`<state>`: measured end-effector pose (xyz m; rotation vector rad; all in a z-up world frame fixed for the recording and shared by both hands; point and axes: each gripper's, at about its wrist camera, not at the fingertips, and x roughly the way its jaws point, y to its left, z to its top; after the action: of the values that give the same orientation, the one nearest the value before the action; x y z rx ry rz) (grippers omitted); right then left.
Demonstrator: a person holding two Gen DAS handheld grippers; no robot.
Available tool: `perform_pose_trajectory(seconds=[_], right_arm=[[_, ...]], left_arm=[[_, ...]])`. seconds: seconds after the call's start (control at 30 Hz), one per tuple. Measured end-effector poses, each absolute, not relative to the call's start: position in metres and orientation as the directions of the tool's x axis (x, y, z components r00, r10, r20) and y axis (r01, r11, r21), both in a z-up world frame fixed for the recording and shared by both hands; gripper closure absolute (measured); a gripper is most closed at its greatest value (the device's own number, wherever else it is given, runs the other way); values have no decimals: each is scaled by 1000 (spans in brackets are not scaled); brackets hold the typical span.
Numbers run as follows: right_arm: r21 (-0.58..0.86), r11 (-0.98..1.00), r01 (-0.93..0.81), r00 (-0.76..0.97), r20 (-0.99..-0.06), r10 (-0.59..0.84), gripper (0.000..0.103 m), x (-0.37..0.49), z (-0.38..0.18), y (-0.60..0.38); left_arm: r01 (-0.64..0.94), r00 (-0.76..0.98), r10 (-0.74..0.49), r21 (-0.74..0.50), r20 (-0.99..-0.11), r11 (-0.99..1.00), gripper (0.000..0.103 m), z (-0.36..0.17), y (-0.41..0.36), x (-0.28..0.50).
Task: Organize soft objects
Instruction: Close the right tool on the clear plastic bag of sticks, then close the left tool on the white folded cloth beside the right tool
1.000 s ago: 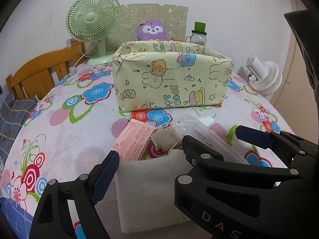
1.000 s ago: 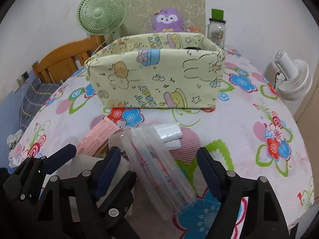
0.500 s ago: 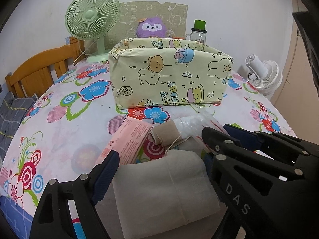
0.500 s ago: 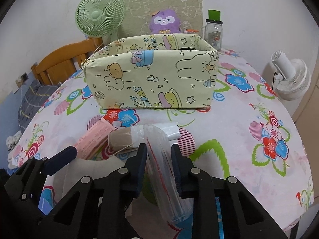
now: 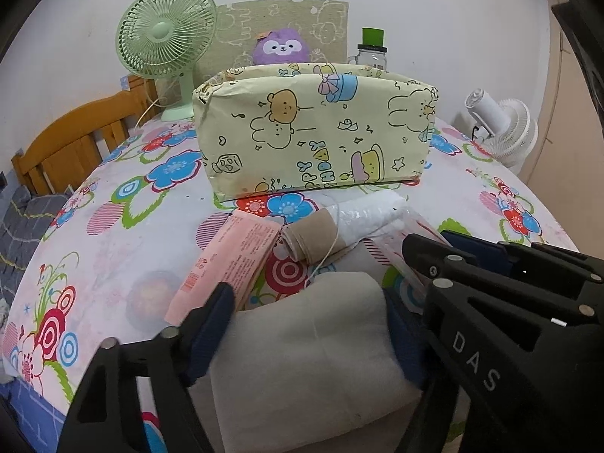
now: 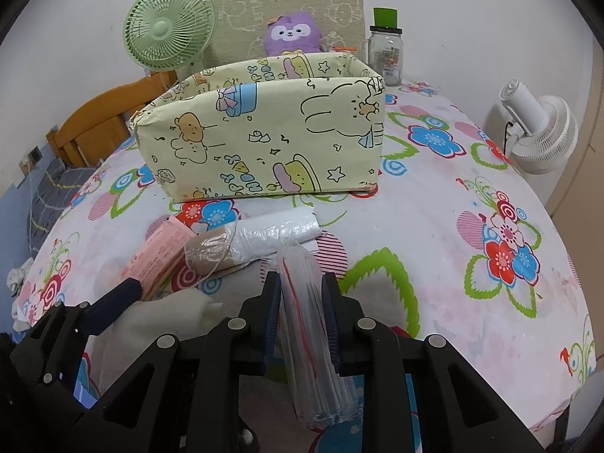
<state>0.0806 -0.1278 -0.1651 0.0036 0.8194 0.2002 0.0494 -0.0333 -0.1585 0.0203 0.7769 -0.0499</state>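
My left gripper (image 5: 309,324) is shut on a folded grey-white cloth pack (image 5: 313,355), its pads pressed into both sides. My right gripper (image 6: 300,313) is shut on a clear plastic packet (image 6: 309,336) with red lines and holds it slightly above the table. A pink packet (image 5: 230,260), a beige roll (image 5: 313,238) and a white plastic-wrapped pack (image 6: 275,230) lie just ahead. The yellow cartoon-print box (image 6: 264,139) stands open-topped behind them on the flowered tablecloth (image 6: 453,249).
A green fan (image 5: 166,37), a purple plush (image 6: 292,34) and a green-lidded jar (image 6: 385,53) stand behind the box. A white fan (image 6: 536,128) is off the table's right edge. A wooden chair back (image 5: 75,143) is at the left.
My right gripper closed on the clear packet and lifted it a little. My left gripper closed on the grey-white cloth pack, which bulged up between the pads.
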Motion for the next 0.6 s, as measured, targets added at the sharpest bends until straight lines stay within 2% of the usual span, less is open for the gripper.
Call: perform_pose_trajectory(seconds=[0.33,0.6], right_arm=[[89,983,-160,665,-726,174,78,79,-163,-128],[98,982,-164,670,-719,184,78,75,-157,-126]], left_arm=[[75,706,-73,-28,-704,997,58,-155,-34,46],[85,714,-100,-56,-693,995,64,-148,-32,45]])
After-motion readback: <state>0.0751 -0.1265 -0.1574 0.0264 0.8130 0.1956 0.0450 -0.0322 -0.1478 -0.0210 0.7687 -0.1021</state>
